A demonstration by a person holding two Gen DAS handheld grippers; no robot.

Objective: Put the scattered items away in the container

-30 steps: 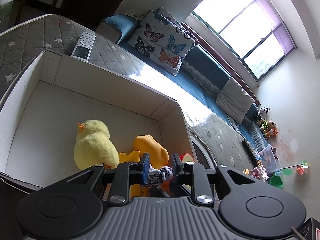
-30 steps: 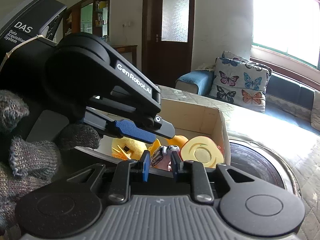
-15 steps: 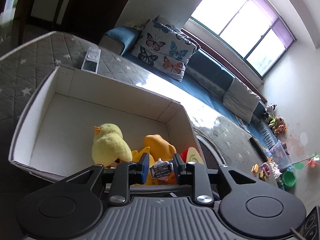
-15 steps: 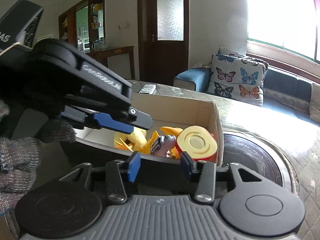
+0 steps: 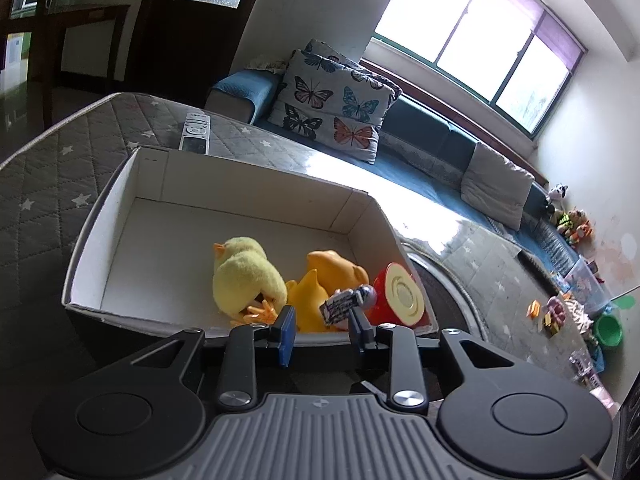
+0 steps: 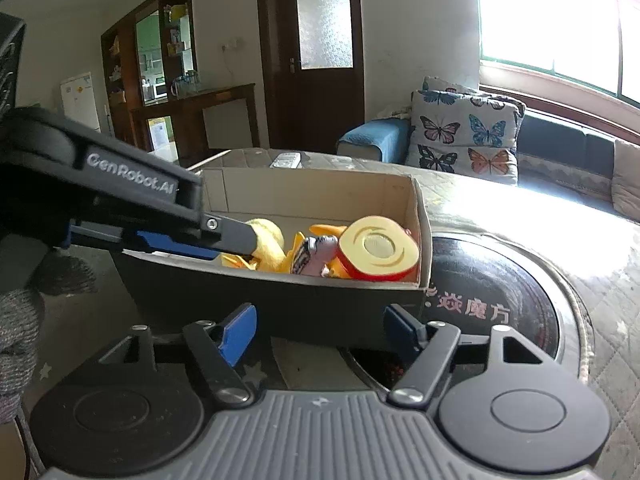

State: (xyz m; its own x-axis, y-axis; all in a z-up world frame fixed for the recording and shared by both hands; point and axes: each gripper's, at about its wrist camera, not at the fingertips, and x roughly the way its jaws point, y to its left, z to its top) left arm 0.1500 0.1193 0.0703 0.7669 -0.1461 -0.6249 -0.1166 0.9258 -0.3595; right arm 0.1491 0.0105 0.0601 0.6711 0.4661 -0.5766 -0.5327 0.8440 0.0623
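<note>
We read both grippers as parted and empty: the left gripper (image 5: 322,328) has just been opening, its jaws about half spread with nothing pressed between them, and the right gripper (image 6: 318,330) has likewise just been opening, wider, with only the dark outer wall of the cardboard box (image 5: 248,176) behind the gap. The task's things lie inside that box, bunched in its near right corner: plush chick (image 5: 244,276) at 9 o'clock of the cluster, orange rubber duck (image 5: 328,276) at centre, small tagged figure (image 5: 348,300) lying on top of it, red-and-yellow roller toy (image 5: 400,294) at 3 o'clock against the side wall. Risks, as we judge them: the left fingertips sit just over the near rim, close to the tagged figure, so a careless withdrawal could snag the tag and drag it out; the two grippers work close together and could knock; a push on the near wall could slide the light box. The right wrist view shows the left gripper (image 6: 224,232) from the side, reaching over the rim above the chick, and a gloved hand (image 6: 20,320). The left wrist view alone shows the box floor, mostly bare, a remote control (image 5: 195,132) at 12 o'clock beyond the box, and scattered toys on the floor (image 5: 560,312) at 3 o'clock, so we judge tidying unfinished.
</note>
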